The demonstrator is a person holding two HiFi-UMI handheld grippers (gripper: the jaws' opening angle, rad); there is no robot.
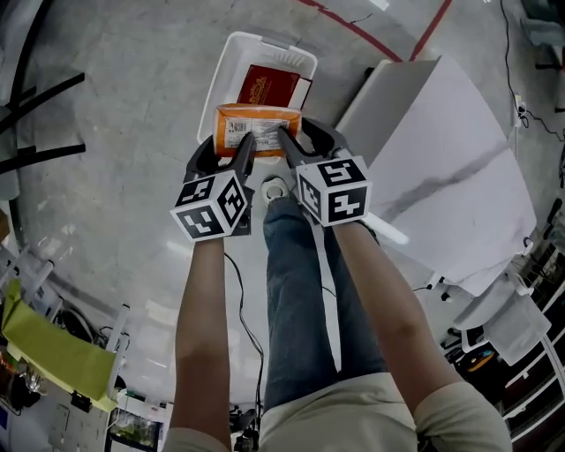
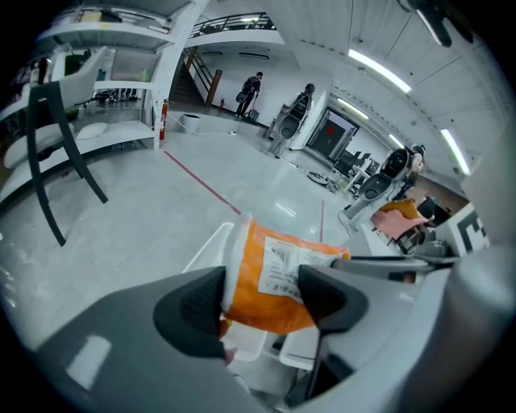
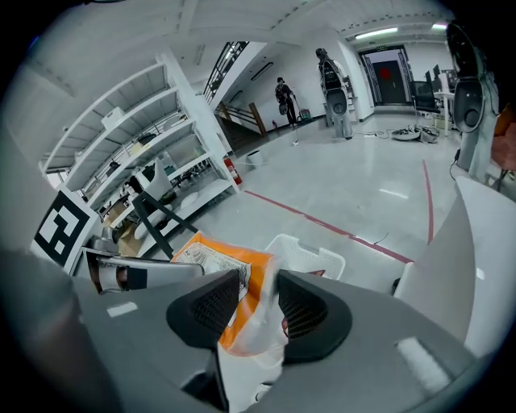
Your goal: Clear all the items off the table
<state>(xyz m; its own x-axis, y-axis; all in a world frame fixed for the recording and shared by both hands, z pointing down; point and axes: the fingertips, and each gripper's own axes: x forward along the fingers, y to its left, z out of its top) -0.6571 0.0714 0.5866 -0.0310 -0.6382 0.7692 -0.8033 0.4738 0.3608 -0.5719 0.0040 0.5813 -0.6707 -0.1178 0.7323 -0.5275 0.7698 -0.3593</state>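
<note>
Drop-off step: the left tongs (image 2: 262, 294) and right tongs (image 3: 258, 302) each clamp an end of the orange plastic packet (image 1: 258, 124) above the white plastic bin (image 1: 231, 53) on the floor — next, I judge, lower it and open both together.

A big, open robotics lab or test hall, industrial in look.

A wide polished grey floor (image 2: 121, 210) is marked with red tape lines (image 2: 201, 184). White metal shelving racks (image 3: 153, 153) line one side. A staircase (image 2: 201, 77) climbs to a railed upper level (image 2: 238, 22), and long strip lights (image 2: 379, 68) run across the white ceiling. Upright machines on stands (image 3: 334, 89) are parked near a dark double door (image 3: 389, 77). A cable (image 1: 512, 62) trails over the floor, and a person (image 2: 251, 85) stands far off by the stairs.
</note>
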